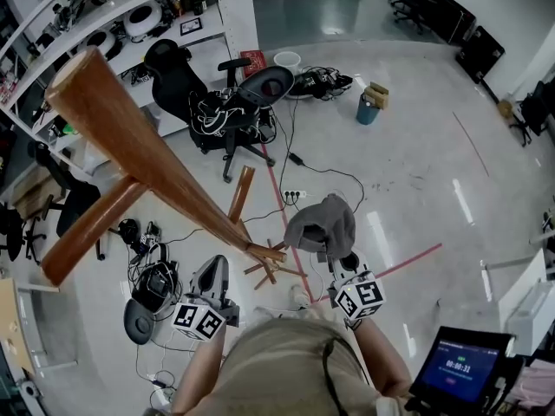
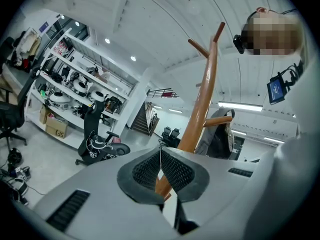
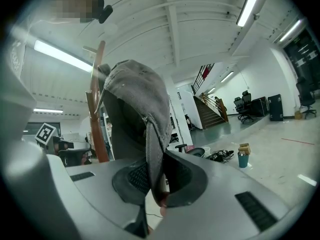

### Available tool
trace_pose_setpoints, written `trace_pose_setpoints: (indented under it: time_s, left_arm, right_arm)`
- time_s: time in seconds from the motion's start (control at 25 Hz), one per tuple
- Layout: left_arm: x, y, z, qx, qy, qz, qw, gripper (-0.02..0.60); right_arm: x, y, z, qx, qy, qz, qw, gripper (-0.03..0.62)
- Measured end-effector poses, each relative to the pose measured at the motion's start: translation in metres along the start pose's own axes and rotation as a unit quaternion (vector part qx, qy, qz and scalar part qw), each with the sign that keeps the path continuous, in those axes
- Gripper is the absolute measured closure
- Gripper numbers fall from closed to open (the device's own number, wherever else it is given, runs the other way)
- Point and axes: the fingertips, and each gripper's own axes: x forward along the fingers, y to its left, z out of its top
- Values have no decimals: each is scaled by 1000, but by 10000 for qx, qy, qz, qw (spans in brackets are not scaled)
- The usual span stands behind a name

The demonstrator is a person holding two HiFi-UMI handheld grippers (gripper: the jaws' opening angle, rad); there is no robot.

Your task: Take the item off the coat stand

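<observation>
The wooden coat stand (image 1: 156,167) rises toward me, its pegs (image 1: 265,253) spreading low in the head view. A grey cap (image 1: 321,222) hangs just right of a peg tip, and I see no contact between them. My right gripper (image 1: 335,255) is shut on the cap's edge; in the right gripper view the grey fabric (image 3: 142,109) is pinched between the pads (image 3: 131,178), with the stand (image 3: 95,119) behind at the left. My left gripper (image 1: 212,277) is left of the stand's foot, its jaws (image 2: 161,167) shut with nothing in them, facing the pole (image 2: 202,109) and the cap (image 2: 220,140).
A black office chair (image 1: 247,98) and white shelves (image 1: 130,24) stand beyond the stand. Cables and a power strip (image 1: 291,196) lie on the floor, crossed by a red tape line (image 1: 408,263). A blue bin (image 1: 368,109) is farther off. A tablet screen (image 1: 458,369) shows at lower right.
</observation>
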Motion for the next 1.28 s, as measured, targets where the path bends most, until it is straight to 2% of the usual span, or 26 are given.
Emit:
trace_pose_setpoints:
  time_s: [0.76, 1.28]
  left_arm:
    - [-9, 1, -10, 30, 113, 79, 9999, 563]
    - [-15, 11, -16, 25, 229, 229, 9995, 563]
  right_arm:
    - [-12, -1, -22, 0, 112, -18, 9999, 560]
    - [-13, -1, -59, 68, 501, -169, 9986, 560]
